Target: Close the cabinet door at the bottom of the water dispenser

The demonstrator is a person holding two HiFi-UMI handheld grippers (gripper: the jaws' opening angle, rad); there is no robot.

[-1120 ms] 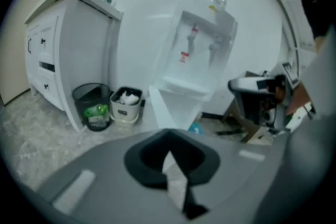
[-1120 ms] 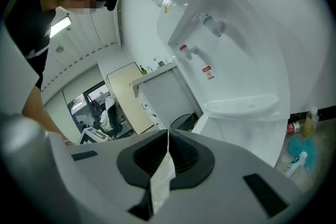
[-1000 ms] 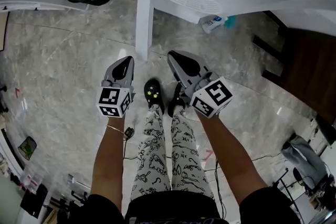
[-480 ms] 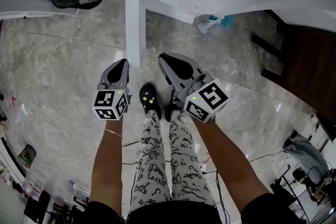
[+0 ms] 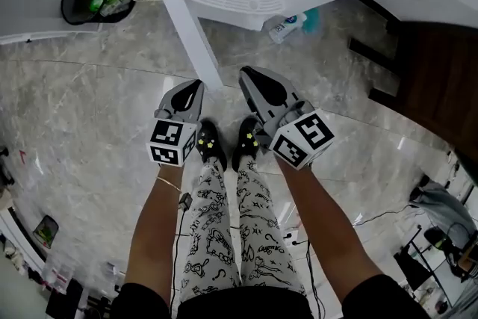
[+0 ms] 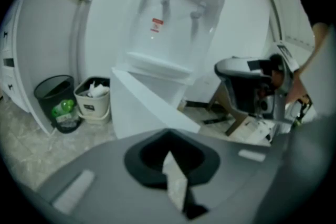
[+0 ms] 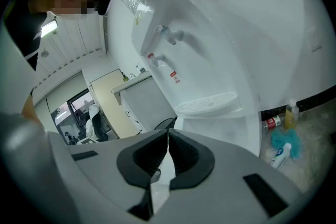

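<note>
Cabinet door (image 5: 190,37) open, upright, swung out twd person, free edge just ahead of L gripper (image 5: 194,88) tips, R gripper (image 5: 252,78) beside, both grippers' jaws pressed together, empty.

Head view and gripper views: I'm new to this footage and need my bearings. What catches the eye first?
The white water dispenser fills the left gripper view, its bottom cabinet door standing open. In the head view the left tongs and right tongs hang shut and empty just short of that door, above a pair of shoes. Two bins stand left of the dispenser.
</note>
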